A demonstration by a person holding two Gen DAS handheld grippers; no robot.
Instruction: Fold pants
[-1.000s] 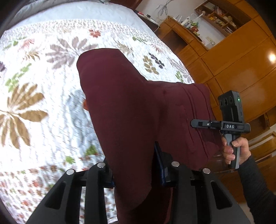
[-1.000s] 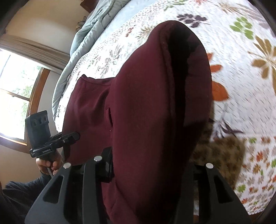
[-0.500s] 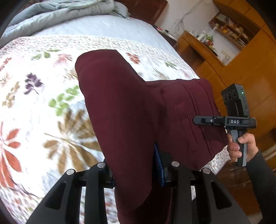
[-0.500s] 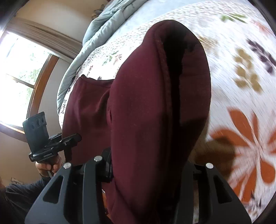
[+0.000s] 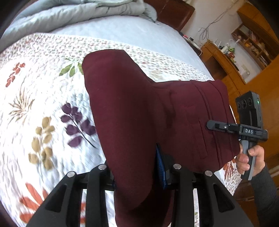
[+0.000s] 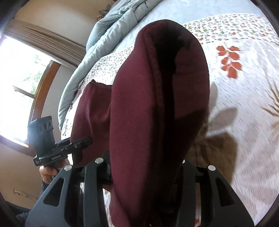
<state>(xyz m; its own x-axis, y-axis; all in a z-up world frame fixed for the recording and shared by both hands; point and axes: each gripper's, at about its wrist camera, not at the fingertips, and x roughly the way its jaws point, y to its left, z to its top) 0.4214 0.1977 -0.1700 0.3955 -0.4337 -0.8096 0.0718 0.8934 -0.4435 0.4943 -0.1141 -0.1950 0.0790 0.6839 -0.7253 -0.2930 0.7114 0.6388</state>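
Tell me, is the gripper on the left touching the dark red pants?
Touching. In the left wrist view, the left gripper has the dark red pants pinched between its two fingers, and the cloth bunches and hangs over them.

Leaf-print quilt [image 5: 43, 97] over a bed, grey duvet [image 5: 73, 15] bunched behind; wooden cabinets [image 5: 261, 73] one side, bright window [image 6: 15, 83] opposite.
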